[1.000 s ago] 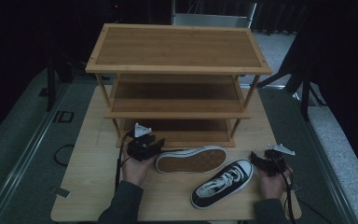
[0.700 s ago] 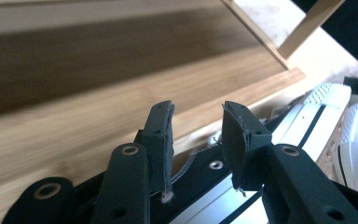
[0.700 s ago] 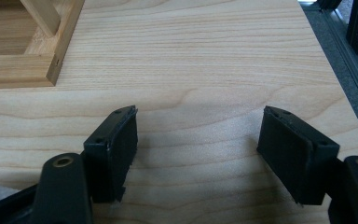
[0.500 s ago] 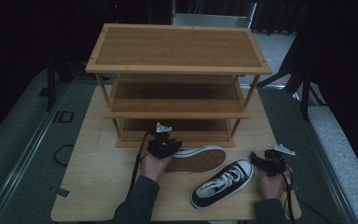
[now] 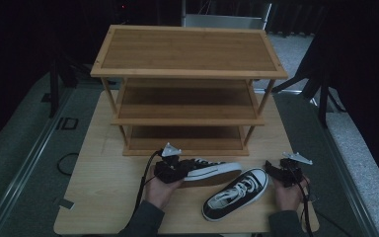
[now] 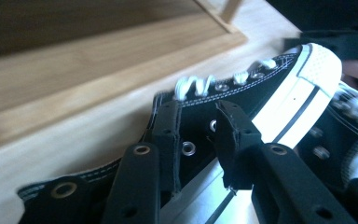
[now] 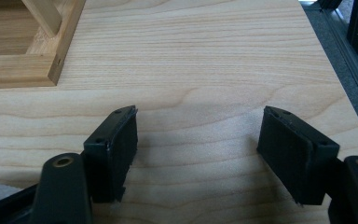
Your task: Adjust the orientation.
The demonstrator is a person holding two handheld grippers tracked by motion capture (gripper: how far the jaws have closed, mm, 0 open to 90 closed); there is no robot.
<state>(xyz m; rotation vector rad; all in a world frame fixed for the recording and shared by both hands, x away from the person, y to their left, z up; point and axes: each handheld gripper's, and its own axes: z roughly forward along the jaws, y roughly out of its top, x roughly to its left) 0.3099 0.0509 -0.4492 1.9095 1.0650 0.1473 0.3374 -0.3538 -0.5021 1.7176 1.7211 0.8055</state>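
A black sneaker [image 5: 212,169] with a white sole and white laces lies in front of the wooden shoe rack [image 5: 187,74], toe to the right. My left gripper [image 5: 175,170] is at its heel end. In the left gripper view the jaws [image 6: 198,114] stand close together, clamped on the sneaker's [image 6: 279,88] eyelet edge. A second, matching sneaker [image 5: 237,193] rests upright and slanted on the table nearer to me. My right gripper [image 5: 276,173] is just right of that sneaker's toe. Its jaws [image 7: 198,126] are wide open over bare tabletop.
The three-tier rack stands at the middle of the light wooden table [image 5: 103,187], and its shelves look bare. The rack's bottom corner [image 7: 23,70] lies ahead and left of the right gripper. Dark floor and stands surround the table.
My left gripper moved right to the first sneaker's heel end and closed on it. That sneaker turned from sole-up on its side to showing its laces. The right gripper stayed put.
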